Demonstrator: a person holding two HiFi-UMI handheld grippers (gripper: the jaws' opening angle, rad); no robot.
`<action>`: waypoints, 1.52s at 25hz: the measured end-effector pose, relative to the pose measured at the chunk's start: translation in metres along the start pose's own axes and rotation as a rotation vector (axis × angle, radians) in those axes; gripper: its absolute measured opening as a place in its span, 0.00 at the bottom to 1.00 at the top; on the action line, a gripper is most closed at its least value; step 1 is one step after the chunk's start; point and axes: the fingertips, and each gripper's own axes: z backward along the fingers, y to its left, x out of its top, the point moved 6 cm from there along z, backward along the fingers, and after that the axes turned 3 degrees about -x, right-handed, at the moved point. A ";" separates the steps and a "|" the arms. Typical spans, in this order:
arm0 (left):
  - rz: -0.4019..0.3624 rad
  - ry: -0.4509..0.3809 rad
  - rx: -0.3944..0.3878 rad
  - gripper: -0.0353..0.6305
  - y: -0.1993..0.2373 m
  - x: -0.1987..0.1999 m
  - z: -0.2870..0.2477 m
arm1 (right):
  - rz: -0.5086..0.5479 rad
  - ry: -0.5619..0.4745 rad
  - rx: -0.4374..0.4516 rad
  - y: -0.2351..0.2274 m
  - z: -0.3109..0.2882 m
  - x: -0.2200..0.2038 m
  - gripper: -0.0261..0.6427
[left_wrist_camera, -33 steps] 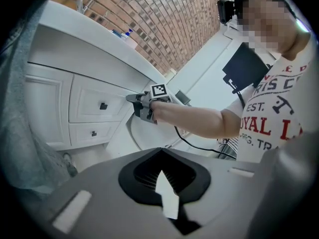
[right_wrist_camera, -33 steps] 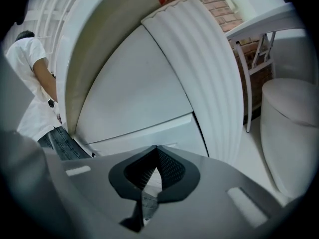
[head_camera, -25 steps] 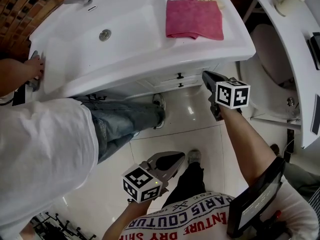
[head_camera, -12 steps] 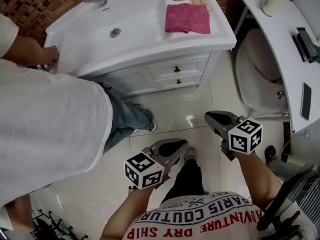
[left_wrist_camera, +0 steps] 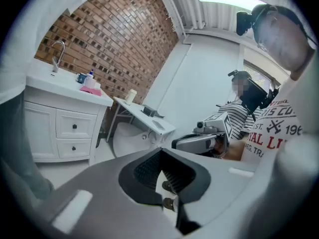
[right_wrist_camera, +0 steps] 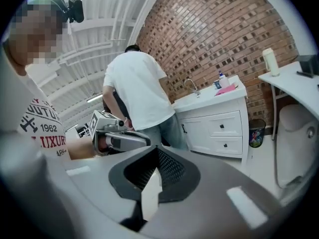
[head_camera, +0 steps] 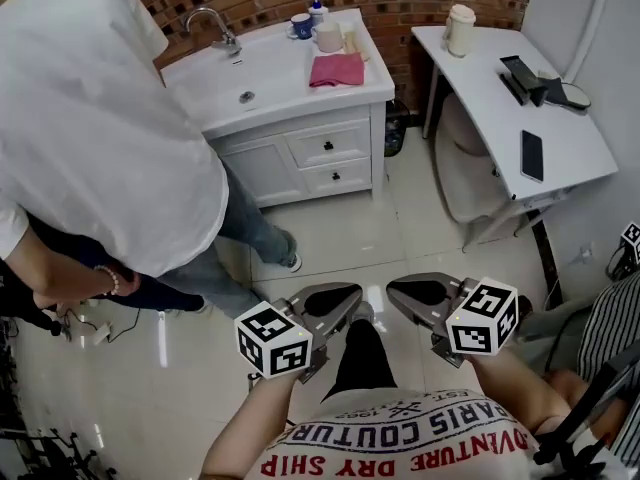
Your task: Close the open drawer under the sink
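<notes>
The white vanity (head_camera: pixel 300 133) stands at the far side of the room, under the sink (head_camera: pixel 245 93). Its upper drawer (head_camera: pixel 328 145) and lower drawer (head_camera: pixel 335 176) both sit flush with the cabinet front; they show the same way in the left gripper view (left_wrist_camera: pixel 74 126) and the right gripper view (right_wrist_camera: pixel 225 125). My left gripper (head_camera: pixel 335 303) and right gripper (head_camera: pixel 415 293) hang side by side close to my body, well back from the vanity. Both are shut, with nothing between the jaws.
A person in a white shirt (head_camera: pixel 100 138) stands at the left, beside the vanity. A pink cloth (head_camera: pixel 337 70) and cups lie on the counter. A white table (head_camera: pixel 510 98) with a phone (head_camera: pixel 532 155) fills the right side. Pale tiled floor (head_camera: pixel 340 233) lies between.
I have backed away from the vanity. My right gripper came from beside the drawers back to my body, level with the left one. The person in white turned away from the sink.
</notes>
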 end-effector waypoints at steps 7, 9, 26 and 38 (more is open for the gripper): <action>-0.068 -0.028 -0.008 0.02 -0.143 -0.032 0.039 | 0.047 -0.050 0.021 0.117 0.094 -0.028 0.05; -0.079 -0.047 -0.008 0.02 -0.165 -0.031 0.049 | 0.072 -0.054 0.014 0.138 0.109 -0.027 0.05; -0.131 -0.050 -0.004 0.03 -0.217 -0.021 0.086 | 0.068 -0.077 0.014 0.195 0.128 -0.028 0.05; -0.137 -0.053 -0.012 0.02 -0.230 -0.025 0.088 | 0.107 -0.065 0.013 0.208 0.131 -0.035 0.05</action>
